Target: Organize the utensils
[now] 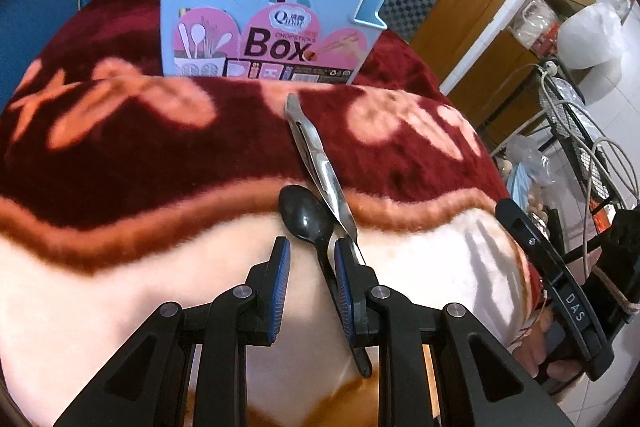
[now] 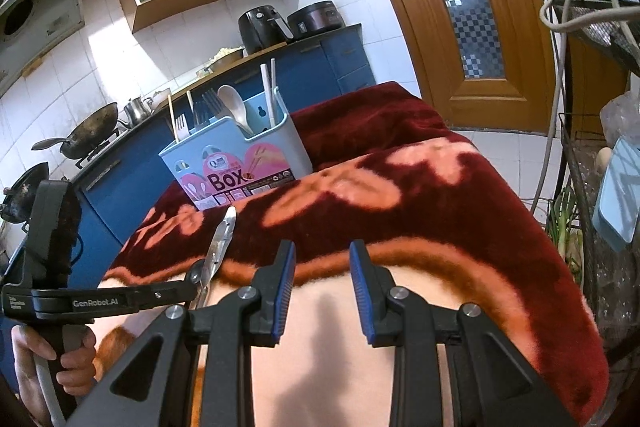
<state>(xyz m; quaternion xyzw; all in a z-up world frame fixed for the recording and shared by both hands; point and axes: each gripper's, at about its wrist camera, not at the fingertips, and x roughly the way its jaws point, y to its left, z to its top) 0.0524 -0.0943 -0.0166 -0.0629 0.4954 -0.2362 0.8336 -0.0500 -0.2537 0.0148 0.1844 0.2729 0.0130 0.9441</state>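
Left wrist view: left gripper jaws apart, nothing clamped. One black spoon and one metal tongs lie crossed on the blanket, right at the right finger; spoon handle runs along that finger's inner pad. Blue utensil box stands at the far edge holding one white fork, one pale spoon and several sticks.

Right wrist view: right gripper open, empty, over bare blanket. Tongs and left gripper sit to its left, box beyond them. Wire rack at right.
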